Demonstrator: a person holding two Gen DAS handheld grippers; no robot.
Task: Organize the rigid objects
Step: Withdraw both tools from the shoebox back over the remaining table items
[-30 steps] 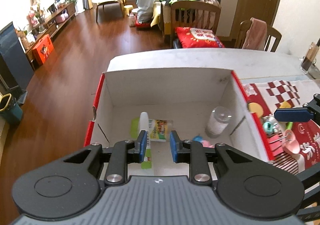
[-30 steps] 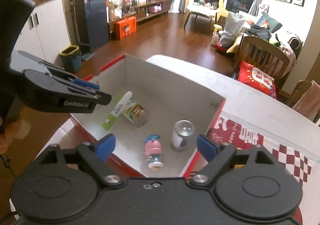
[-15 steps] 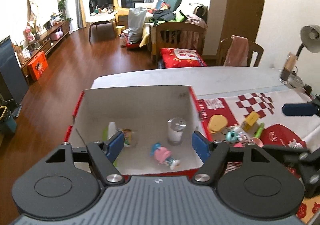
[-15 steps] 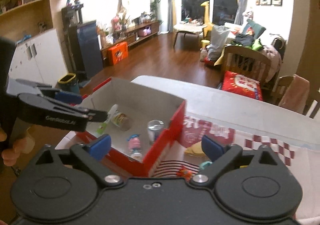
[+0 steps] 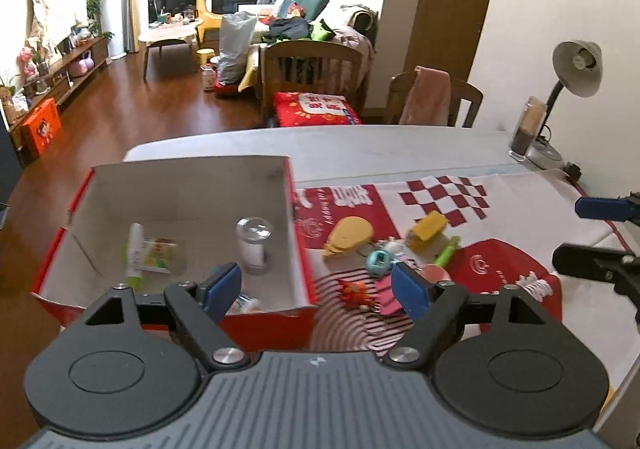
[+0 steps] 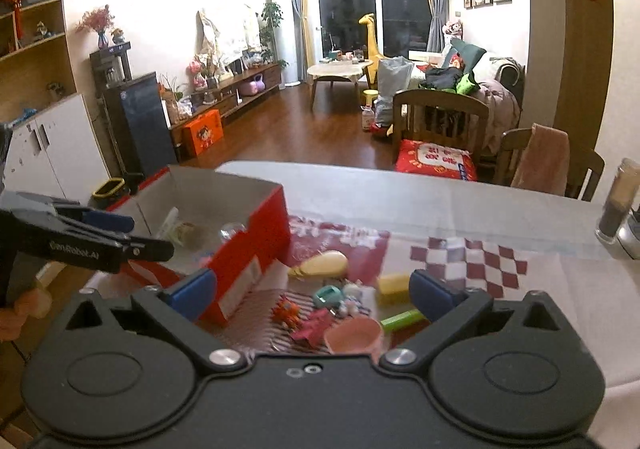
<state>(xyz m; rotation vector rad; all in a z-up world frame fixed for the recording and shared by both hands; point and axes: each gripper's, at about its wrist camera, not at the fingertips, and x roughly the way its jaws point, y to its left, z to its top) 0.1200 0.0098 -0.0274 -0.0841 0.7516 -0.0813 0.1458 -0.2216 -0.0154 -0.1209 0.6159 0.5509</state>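
Note:
A red box with a white inside (image 5: 292, 209) stands on the left of the table. It holds a white-green tube (image 5: 134, 249), a lying jar (image 5: 160, 253) and an upright silver can (image 5: 254, 241). To its right, on the red-white cloth, lies a pile: a yellow toy (image 5: 348, 235), a yellow block (image 5: 426, 229), a teal toy (image 5: 378, 261), an orange toy (image 5: 352, 289), a green marker (image 5: 446, 255) and a pink cup (image 6: 354, 333). My left gripper (image 5: 316, 289) hangs over the box's right front corner, jaws opening, nothing between them. My right gripper (image 6: 314, 295) stands open above the pile, empty.
A desk lamp (image 5: 576, 69) and a glass (image 5: 526, 133) stand at the table's far right corner. Wooden chairs (image 5: 436, 101) sit beyond the far edge. In the right wrist view, the left gripper (image 6: 120, 233) reaches over the box (image 6: 256, 249) from the left.
Both grippers have swung right, from over the box toward the pile on the cloth. The left jaws have gone from nearly shut to wide apart; the right jaws widened slightly.

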